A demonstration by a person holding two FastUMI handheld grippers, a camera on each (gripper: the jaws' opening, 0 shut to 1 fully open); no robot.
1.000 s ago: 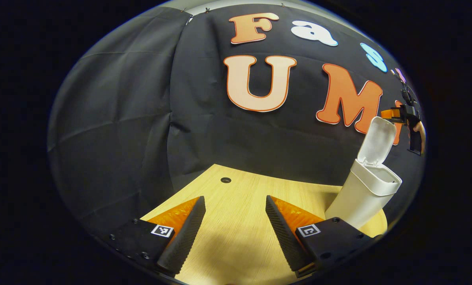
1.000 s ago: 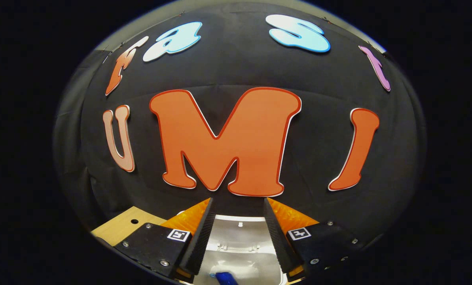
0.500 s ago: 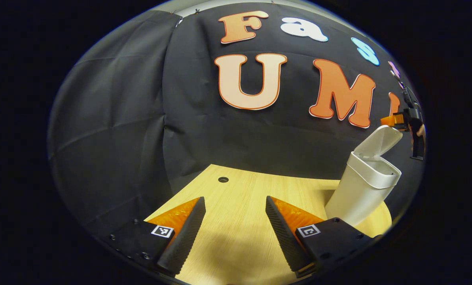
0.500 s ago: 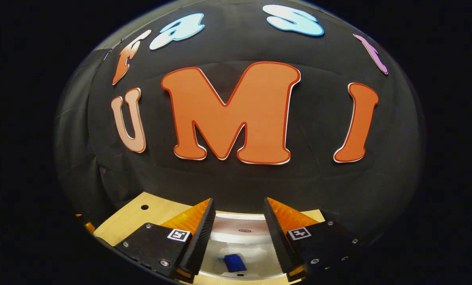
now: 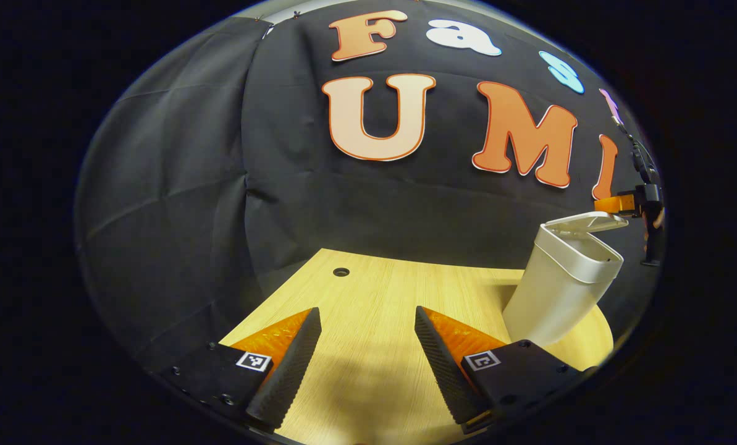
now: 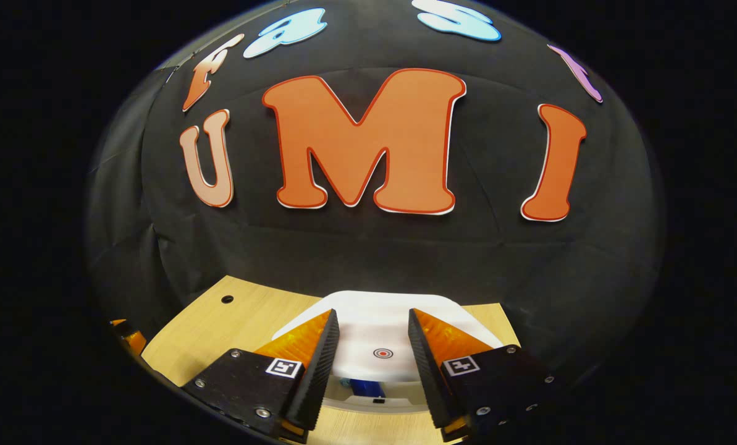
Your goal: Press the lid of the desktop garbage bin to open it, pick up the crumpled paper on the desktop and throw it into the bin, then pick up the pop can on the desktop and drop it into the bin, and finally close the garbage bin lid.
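White lid [image 6: 380,321] now nearly flat on bin [image 5: 560,290], down from upright a second ago, blue can [image 6: 363,387] inside; closing almost done; right tongs [image 6: 371,346] and left tongs [image 5: 368,346] spread, empty.

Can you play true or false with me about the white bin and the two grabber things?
1. The white plastic desktop bin stands on the light wooden table. True.
2. The bin's white hinged lid is fully shut. False: it is tipped low but a gap remains at the front, with something blue showing inside.
3. The left gripper is squeezing a crumpled paper. False: its fingers are apart, with bare table between them.
4. The right gripper hangs over the lid. True.
5. The lid has a small red ring mark on top. True.
6. The bin lies on its side. False: it stands upright.
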